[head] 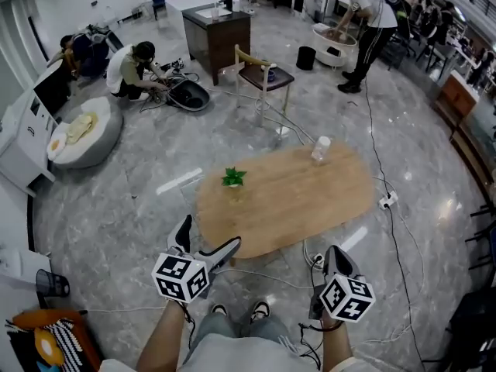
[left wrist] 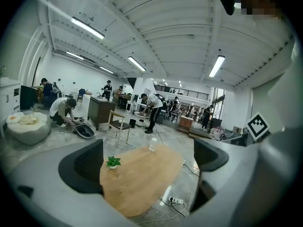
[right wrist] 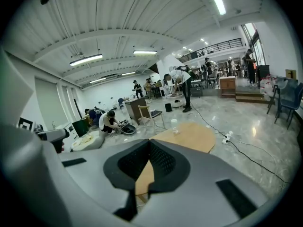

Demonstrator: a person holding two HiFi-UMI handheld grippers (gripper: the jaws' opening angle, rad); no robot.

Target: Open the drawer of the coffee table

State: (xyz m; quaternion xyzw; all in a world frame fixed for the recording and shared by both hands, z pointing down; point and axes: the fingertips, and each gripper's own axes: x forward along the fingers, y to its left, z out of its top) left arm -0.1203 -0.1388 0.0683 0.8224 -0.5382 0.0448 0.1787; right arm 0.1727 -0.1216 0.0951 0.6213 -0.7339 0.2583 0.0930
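Observation:
The oval wooden coffee table (head: 291,196) stands on the marble floor just ahead of me; no drawer shows in any view. On it are a small green plant (head: 232,180) and a clear bottle (head: 321,149). My left gripper (head: 208,237) hovers open off the table's near left edge, nothing between its jaws. In the left gripper view the table (left wrist: 139,176), the plant (left wrist: 112,162) and the bottle (left wrist: 152,144) lie between the spread jaws of the left gripper (left wrist: 149,164). My right gripper (head: 335,260) is shut and empty by the near right edge; its view shows the right gripper (right wrist: 148,163) with pads together and the table (right wrist: 189,136) beyond.
A white power strip (head: 387,200) and cables lie on the floor right of the table. A wooden chair (head: 263,76) and a dark cabinet (head: 218,33) stand behind it. A beanbag (head: 84,138) sits at the left. People work at the back.

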